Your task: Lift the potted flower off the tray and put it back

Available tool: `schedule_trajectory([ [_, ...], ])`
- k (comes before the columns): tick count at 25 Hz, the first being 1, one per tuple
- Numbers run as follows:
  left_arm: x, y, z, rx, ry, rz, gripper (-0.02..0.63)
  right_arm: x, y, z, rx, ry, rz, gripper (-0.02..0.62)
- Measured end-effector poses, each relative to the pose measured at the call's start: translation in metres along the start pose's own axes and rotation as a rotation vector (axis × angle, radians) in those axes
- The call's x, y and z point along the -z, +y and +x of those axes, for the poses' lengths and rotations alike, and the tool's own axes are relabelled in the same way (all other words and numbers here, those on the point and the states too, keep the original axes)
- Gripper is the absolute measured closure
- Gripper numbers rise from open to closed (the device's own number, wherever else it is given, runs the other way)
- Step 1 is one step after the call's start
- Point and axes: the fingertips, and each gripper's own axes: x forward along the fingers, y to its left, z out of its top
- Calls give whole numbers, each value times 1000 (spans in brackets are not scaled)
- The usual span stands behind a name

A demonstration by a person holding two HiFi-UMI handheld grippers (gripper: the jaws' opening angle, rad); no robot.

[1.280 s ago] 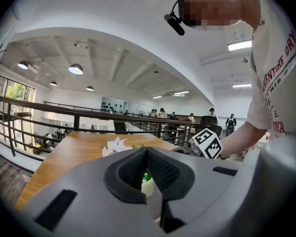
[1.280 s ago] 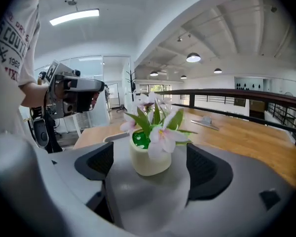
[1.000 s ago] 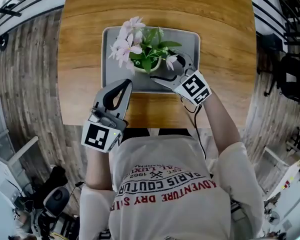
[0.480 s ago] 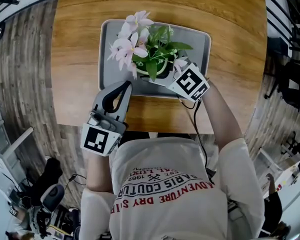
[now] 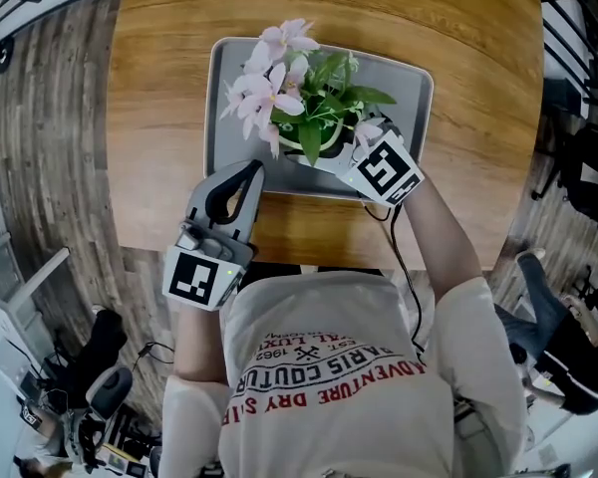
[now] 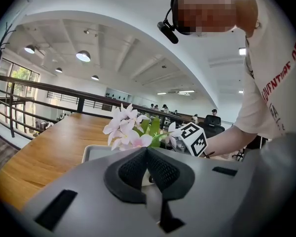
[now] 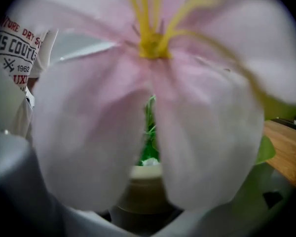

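Note:
The potted flower (image 5: 301,103), pink blooms and green leaves in a pale pot, stands on the grey tray (image 5: 229,137). My right gripper (image 5: 331,155) reaches in from the right under the leaves. Its jaws have just been opening and stand wide on either side of the pot (image 7: 144,184); I see no pad pressing it. A pink bloom (image 7: 153,98) covers most of the right gripper view. My left gripper (image 5: 249,170) is shut on nothing at the tray's near edge, pointing at the flower (image 6: 130,130). In the left gripper view its pads (image 6: 160,168) meet.
The tray lies on a wooden table (image 5: 159,118), whose near edge runs just below the tray, close to the person's torso (image 5: 329,376). Bare wood lies on both sides of the tray. Railings and plank floor surround the table.
My right gripper has slid closer to the pot, further under the leaves. The left gripper has stayed at the tray's near edge.

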Motion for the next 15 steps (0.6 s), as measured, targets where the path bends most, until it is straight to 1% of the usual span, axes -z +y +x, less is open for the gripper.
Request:
schedule_trajectory([
  [4, -3, 6, -2, 9, 11, 9, 594, -7, -2, 0, 61, -7, 25, 89],
  [8, -19, 13, -9, 42, -11, 31, 594, -30, -2, -5, 137, -34, 53, 89],
  [10, -25, 18, -14, 46, -14, 48, 594, -41, -2, -10, 180, -41, 57, 89],
  [12, -35, 19, -17, 54, -27, 63, 594, -53, -4, -23, 233, -50, 71, 89],
  [15, -59, 11, -13, 71, -48, 86, 594, -70, -11, -58, 311, -63, 119, 89],
])
